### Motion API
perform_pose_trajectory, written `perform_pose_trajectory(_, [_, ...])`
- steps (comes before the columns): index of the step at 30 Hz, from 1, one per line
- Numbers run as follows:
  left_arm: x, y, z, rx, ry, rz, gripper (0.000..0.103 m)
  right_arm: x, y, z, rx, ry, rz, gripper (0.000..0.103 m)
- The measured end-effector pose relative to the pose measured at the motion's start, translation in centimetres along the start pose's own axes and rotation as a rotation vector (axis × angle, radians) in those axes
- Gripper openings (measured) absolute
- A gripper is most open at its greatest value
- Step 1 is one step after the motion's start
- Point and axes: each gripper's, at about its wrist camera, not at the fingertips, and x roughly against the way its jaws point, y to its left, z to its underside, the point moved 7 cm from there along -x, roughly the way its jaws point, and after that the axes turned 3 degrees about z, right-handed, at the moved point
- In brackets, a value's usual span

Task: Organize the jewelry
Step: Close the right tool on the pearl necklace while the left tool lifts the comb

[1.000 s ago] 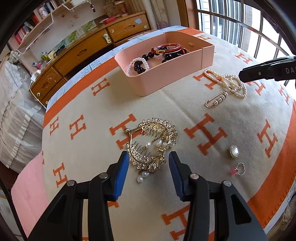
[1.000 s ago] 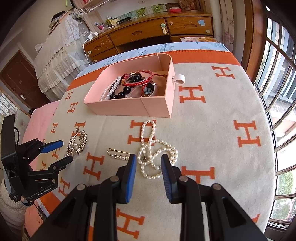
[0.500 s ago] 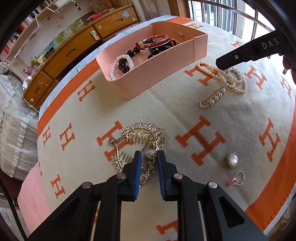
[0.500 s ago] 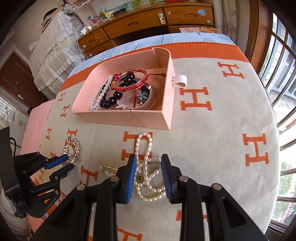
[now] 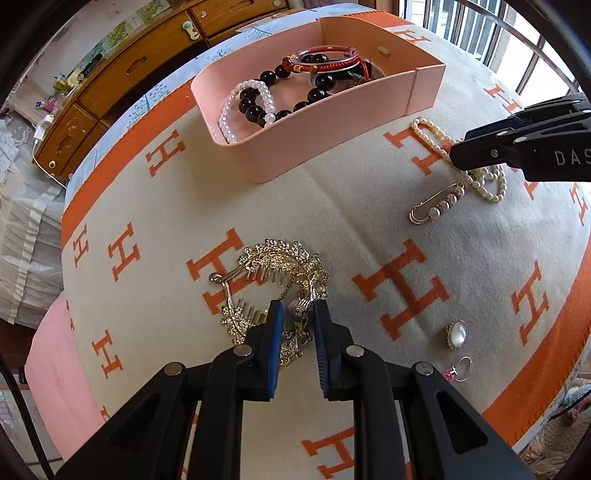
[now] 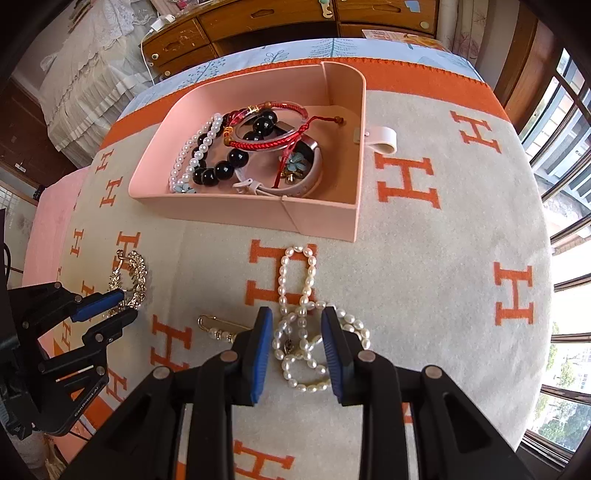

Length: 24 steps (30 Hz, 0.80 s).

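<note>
A gold hair comb [image 5: 273,273] with pearls lies on the cream and orange blanket. My left gripper [image 5: 298,314] is shut on the comb's near edge; it also shows in the right wrist view [image 6: 122,306]. A white pearl necklace [image 6: 303,325] lies coiled on the blanket, also in the left wrist view [image 5: 480,177]. My right gripper [image 6: 297,321] is open, its pads on either side of the necklace. The pink jewelry box [image 6: 255,214] behind it holds bead bracelets, a red bangle and a pearl strand.
A gold safety-pin brooch [image 5: 436,205] lies left of the necklace. A pearl brooch [image 5: 456,334] and a pink-stone ring [image 5: 460,369] lie near the blanket's right edge. A wooden dresser [image 6: 280,22] and a bed stand behind; window bars are at the right.
My left gripper has closed from wide open onto the comb. My right gripper has moved forward and down over the pearl necklace, staying open.
</note>
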Motion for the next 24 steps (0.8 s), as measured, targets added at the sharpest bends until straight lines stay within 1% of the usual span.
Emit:
perform_pose_trajectory(3, [-0.1,0.0,-0.1,-0.003,0.010,-0.004,0.015,-0.1,0.4,-0.3,0.010,0.015,0.042,0.028])
perform_pose_trajectory(6, [-0.2,0.1,-0.1,-0.008,0.016,-0.012,0.015,-0.5,1.6,-0.4,0.037,0.029,0.076,0.027])
perform_pose_trajectory(8, [-0.2,0.0,-0.1,-0.015,0.017,-0.017,0.015,-0.7,2.0,-0.3,0.040,0.042,0.069,0.027])
perform_pose_trajectory(10, [-0.2,-0.1,-0.1,-0.020,0.019,-0.018,0.015,-1.0,2.4,0.0,0.041,0.058,0.060,0.022])
perform_pose_trajectory(11, [-0.2,-0.1,-0.1,-0.022,0.020,-0.018,0.015,-1.2,2.6,0.1,0.034,0.063,0.052,0.021])
perform_pose_trajectory(13, [-0.2,-0.2,-0.2,-0.025,0.021,-0.014,0.015,-1.4,2.7,0.1,0.026,0.055,0.064,0.017])
perform_pose_trajectory(19, [-0.2,-0.2,-0.2,-0.023,0.025,0.000,0.015,-1.4,2.3,-0.1,0.029,0.042,0.086,0.010])
perform_pose_trajectory(21, [-0.2,-0.1,-0.2,-0.018,0.023,0.008,0.015,-1.3,2.0,-0.2,0.033,0.028,0.083,0.010])
perform_pose_trajectory(22, [-0.2,0.1,-0.1,-0.011,0.020,0.018,0.014,-1.3,2.1,-0.3,0.039,0.020,0.080,0.010])
perform_pose_trajectory(23, [-0.2,0.2,-0.1,0.000,0.016,0.036,0.009,-1.2,1.9,-0.2,0.038,0.012,0.069,0.010])
perform_pose_trajectory(24, [-0.2,0.2,0.0,0.012,0.016,0.052,0.009,-1.1,1.9,-0.2,0.034,0.007,0.057,0.009])
